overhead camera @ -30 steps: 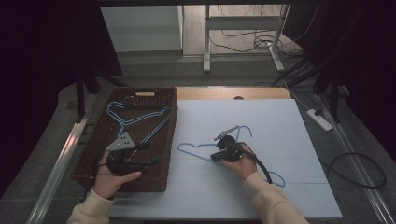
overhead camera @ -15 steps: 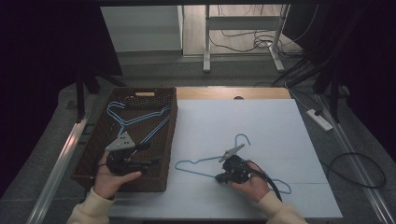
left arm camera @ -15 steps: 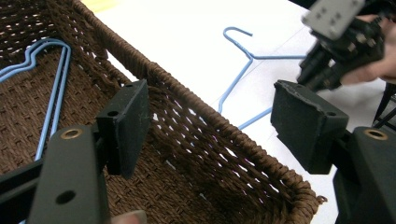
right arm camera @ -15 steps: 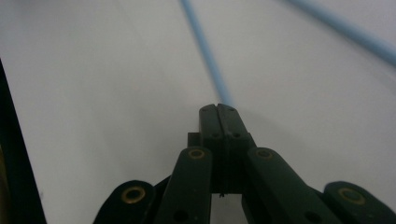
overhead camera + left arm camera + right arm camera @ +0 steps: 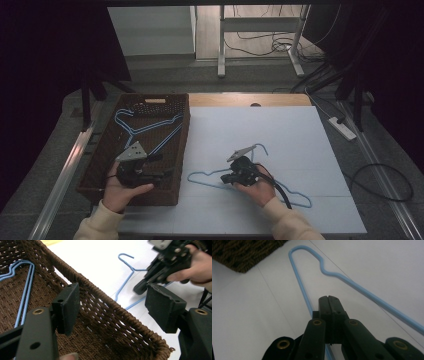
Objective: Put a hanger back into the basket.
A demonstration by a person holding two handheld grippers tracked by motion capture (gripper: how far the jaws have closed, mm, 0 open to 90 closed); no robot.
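A light blue wire hanger (image 5: 205,173) lies flat on the white sheet (image 5: 280,130), hook pointing away from me. My right gripper (image 5: 227,178) is shut on its lower bar; in the right gripper view the closed jaws (image 5: 328,298) pinch the wire while the hanger's shoulder (image 5: 352,282) curves ahead. My left gripper (image 5: 165,175) hovers open over the near right corner of the brown wicker basket (image 5: 182,150). In the left gripper view the wide-open gripper (image 5: 112,305) straddles the basket rim (image 5: 100,292), with the hanger's hook (image 5: 127,277) and the right gripper (image 5: 140,287) beyond.
Two more blue hangers (image 5: 145,129) lie inside the basket, seen also in the left gripper view (image 5: 25,290). A strip of wooden tabletop (image 5: 240,100) shows behind the sheet. On the floor are a power strip (image 5: 342,127), cables and a metal frame (image 5: 220,45).
My right gripper has dragged the blue hanger nearer to me across the sheet, then slightly left, turning it. The left gripper has stayed over the basket.
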